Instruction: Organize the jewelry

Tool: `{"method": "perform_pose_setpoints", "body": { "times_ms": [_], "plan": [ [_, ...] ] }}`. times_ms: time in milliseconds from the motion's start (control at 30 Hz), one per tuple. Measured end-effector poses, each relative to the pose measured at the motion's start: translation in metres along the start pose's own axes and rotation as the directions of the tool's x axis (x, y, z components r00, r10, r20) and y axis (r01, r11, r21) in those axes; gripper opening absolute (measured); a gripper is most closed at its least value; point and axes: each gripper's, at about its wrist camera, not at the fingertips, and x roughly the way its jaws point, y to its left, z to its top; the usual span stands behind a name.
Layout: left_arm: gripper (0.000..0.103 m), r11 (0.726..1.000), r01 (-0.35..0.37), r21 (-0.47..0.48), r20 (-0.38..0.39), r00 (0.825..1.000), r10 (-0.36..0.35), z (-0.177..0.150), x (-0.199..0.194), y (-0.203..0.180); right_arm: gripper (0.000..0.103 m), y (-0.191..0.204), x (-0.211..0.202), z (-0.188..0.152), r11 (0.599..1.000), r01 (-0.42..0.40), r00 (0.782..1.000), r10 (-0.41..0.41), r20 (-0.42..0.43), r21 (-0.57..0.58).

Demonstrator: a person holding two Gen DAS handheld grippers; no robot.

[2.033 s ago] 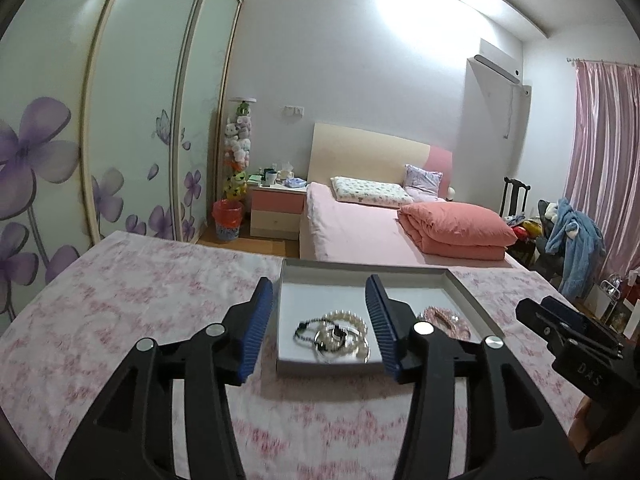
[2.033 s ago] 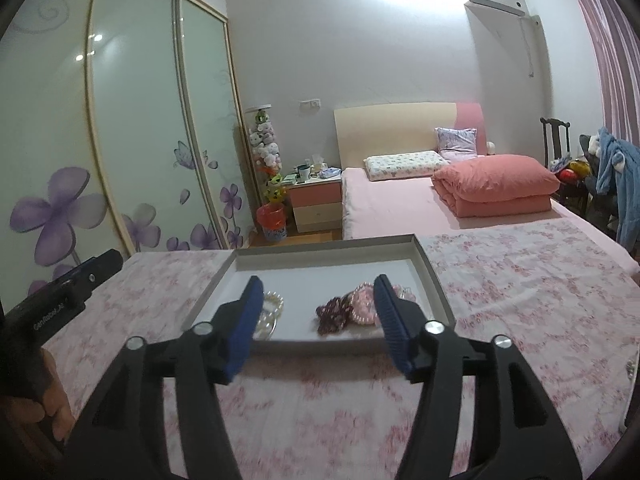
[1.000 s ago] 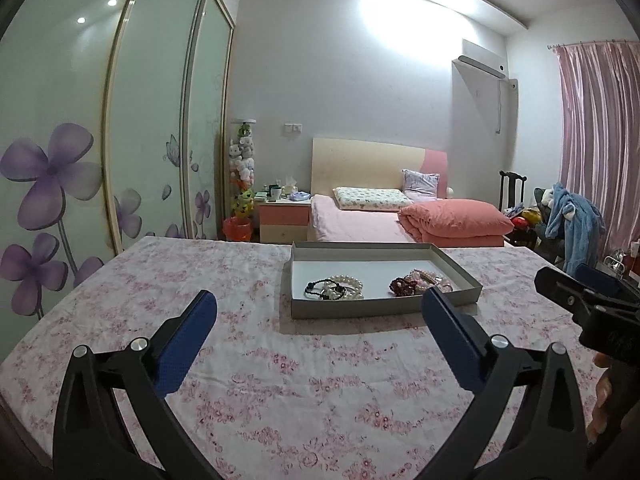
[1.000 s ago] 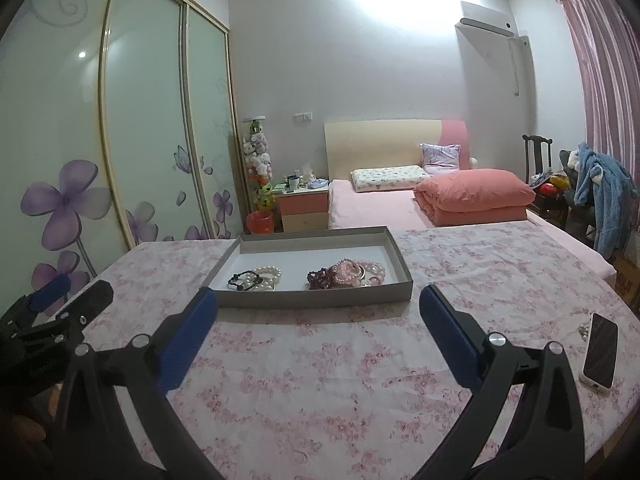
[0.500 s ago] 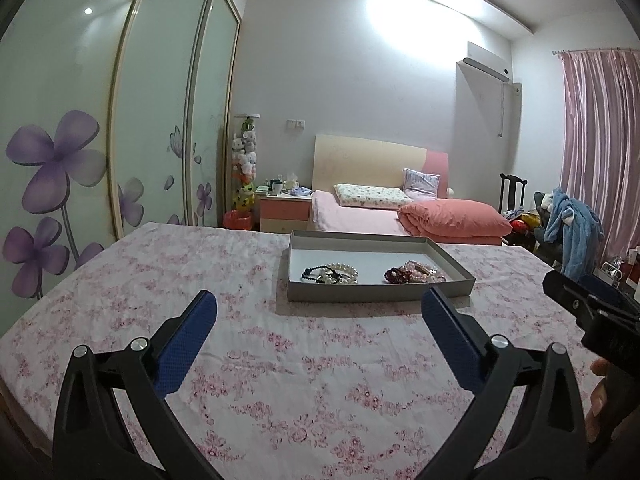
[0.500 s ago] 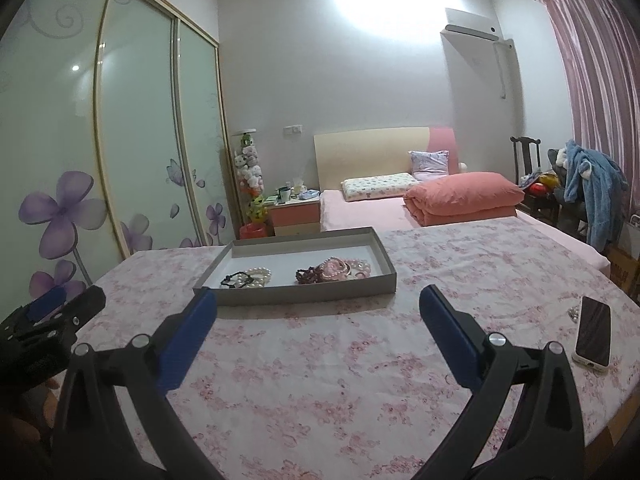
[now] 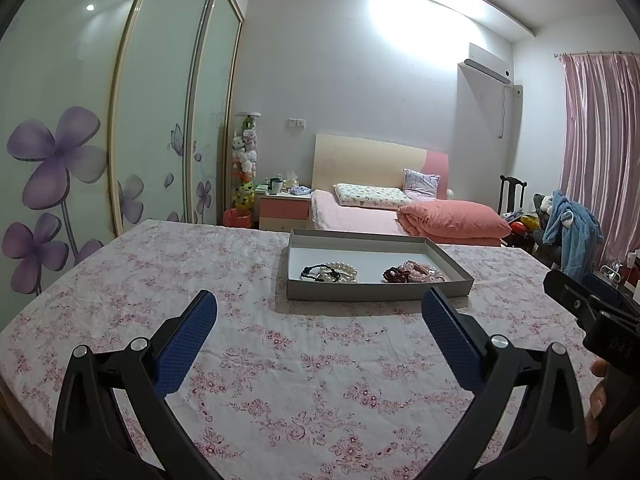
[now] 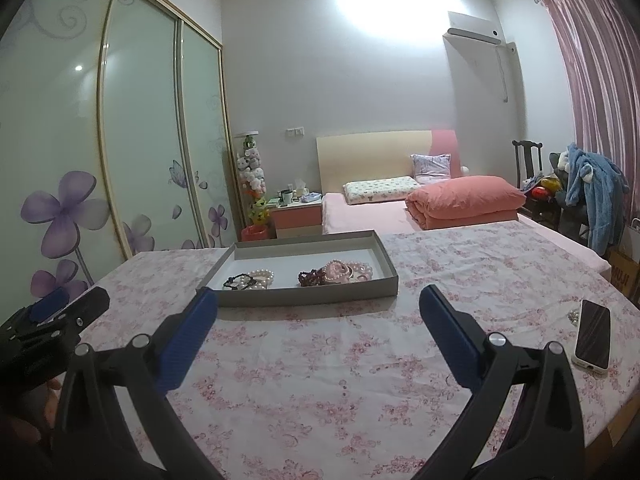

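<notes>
Floral tablecloth (image 7: 320,380) over a table, seen from the near edge. Left gripper (image 7: 319,316) low over the near cloth, blue fingers (image 7: 186,344) spread wide apart, nothing between them. Right gripper (image 8: 318,308) likewise low and near, fingers (image 8: 188,338) wide apart and holding nothing. Each gripper also visible at the margin of the other's view.

Shallow grey tray (image 7: 376,293) flat on the cloth toward the far side, well apart from both sets of fingertips. Inside, toward the near wall: on the left, a pearl bracelet (image 7: 342,269) touching a dark beaded bracelet (image 7: 316,273); on the right, a dark red bracelet (image 7: 394,275) against a heap of pink beaded jewelry (image 7: 422,270). White tray floor bare between the two clusters and along the far wall.

Wide band of bare cloth between tray and grippers, and left of the tray to the table's left edge. Phone (image 8: 593,334) face up near the right edge, a small pearl item (image 8: 575,315) just beside it on the left.

Beyond the far edge: pink bed (image 8: 372,210), wardrobe doors (image 8: 136,128) on the left.
</notes>
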Motion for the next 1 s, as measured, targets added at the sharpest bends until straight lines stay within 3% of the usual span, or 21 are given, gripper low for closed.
{"method": "perform_pose_setpoints", "body": {
  "times_ms": [1000],
  "plan": [
    [0.101, 1.000, -0.006, 0.000, -0.015, 1.000, 0.006, -0.0021, 0.0022, 0.0021, 0.099, 0.0000, 0.0046, -0.0015, 1.000, -0.004, 1.000, 0.005, -0.021, 0.005]
  ]
}}
